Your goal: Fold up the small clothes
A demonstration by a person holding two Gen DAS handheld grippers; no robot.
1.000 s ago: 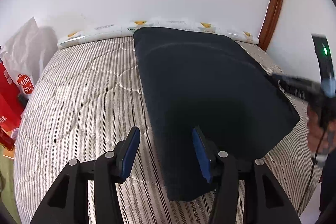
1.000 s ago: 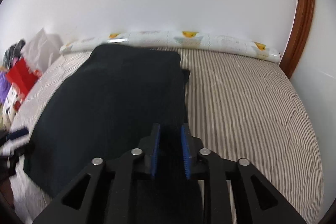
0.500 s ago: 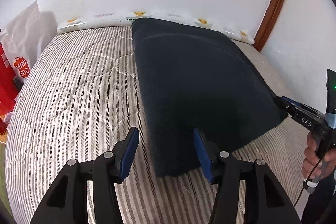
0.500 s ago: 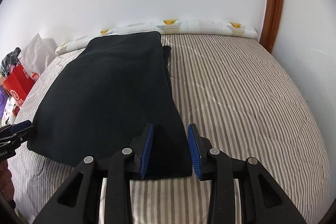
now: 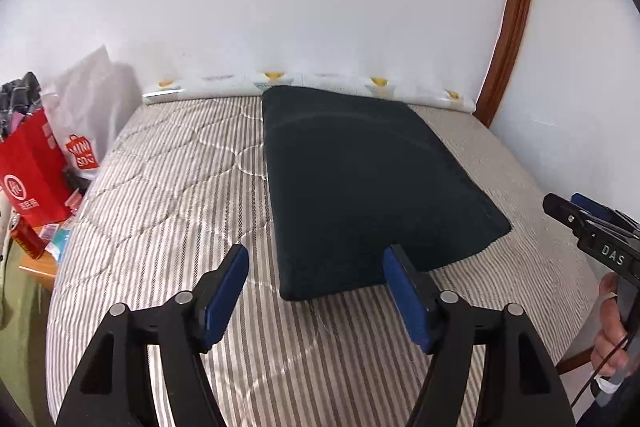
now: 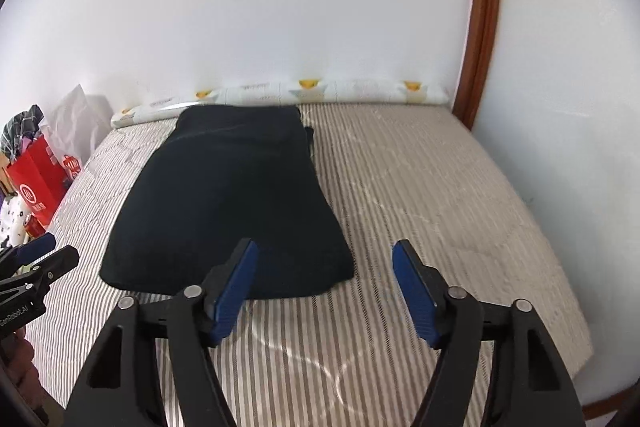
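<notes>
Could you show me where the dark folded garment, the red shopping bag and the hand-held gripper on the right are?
dark folded garment [image 5: 360, 183], left wrist view, middle of its top surface.
red shopping bag [image 5: 30, 173], left wrist view, its front panel.
right hand-held gripper [image 6: 322, 285], right wrist view, midway between its open blue fingertips.

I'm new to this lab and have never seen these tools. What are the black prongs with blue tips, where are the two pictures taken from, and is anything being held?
They are handheld grippers, one in each of a person's hands, with a camera looking along the fingers. One picture looks past the left gripper, the other past the right gripper. Both stand open and hold nothing. A folded dark garment lies flat on the striped bed. Red shopping bags stand beside the bed.
</notes>
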